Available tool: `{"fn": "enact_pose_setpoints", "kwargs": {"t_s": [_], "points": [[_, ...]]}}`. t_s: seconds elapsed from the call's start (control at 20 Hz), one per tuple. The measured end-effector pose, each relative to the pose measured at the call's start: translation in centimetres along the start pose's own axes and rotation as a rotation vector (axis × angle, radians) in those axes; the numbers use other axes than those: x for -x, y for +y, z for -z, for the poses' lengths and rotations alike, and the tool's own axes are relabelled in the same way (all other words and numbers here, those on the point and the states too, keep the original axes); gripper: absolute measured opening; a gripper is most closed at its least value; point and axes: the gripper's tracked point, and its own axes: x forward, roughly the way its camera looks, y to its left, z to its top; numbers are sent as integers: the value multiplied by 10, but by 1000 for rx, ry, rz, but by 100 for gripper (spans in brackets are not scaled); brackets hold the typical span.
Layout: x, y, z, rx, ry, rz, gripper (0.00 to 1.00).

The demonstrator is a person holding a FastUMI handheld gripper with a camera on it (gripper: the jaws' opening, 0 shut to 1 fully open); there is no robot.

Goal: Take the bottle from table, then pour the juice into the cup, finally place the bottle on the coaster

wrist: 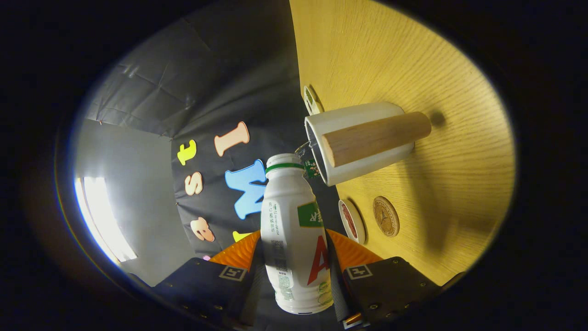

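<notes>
clamped between the two fingers of the tongs (294, 257) is the bottle (294, 234), a white plastic one with a green band under its white cap and a printed label down its side. both fingers press on its body from either side, so the tongs are clenched on it. the whole view is rolled sideways, so the wooden worktop (413, 59) stands like a wall beside the bottle, and the bottle is tipped level with the worktop. its capped mouth sits just at the rim of the cup (363, 142), nearly touching it, pointing past the opening rather than clearly inside; i cannot tell if any juice is running. the cup is white with a pale wooden handle (376, 138) along the side facing us, and it stands on the worktop.

near the worktop's edge beside the bottle's shoulder lies a white round disc with a red centre (352, 221), and just beyond it a brown round coaster (386, 216) with a stamped emblem, lying bare. another small round disc (312, 100) sits at the edge on the cup's far side.
</notes>
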Motion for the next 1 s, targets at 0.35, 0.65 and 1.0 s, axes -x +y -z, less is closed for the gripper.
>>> {"fn": "enact_pose_setpoints", "kwargs": {"t_s": [0.35, 0.65, 1.0], "points": [[0, 1, 1, -13, 1, -5, 64], [-1, 4, 0, -34, -6, -7, 63], [-1, 5, 0, -40, -7, -6, 64]]}}
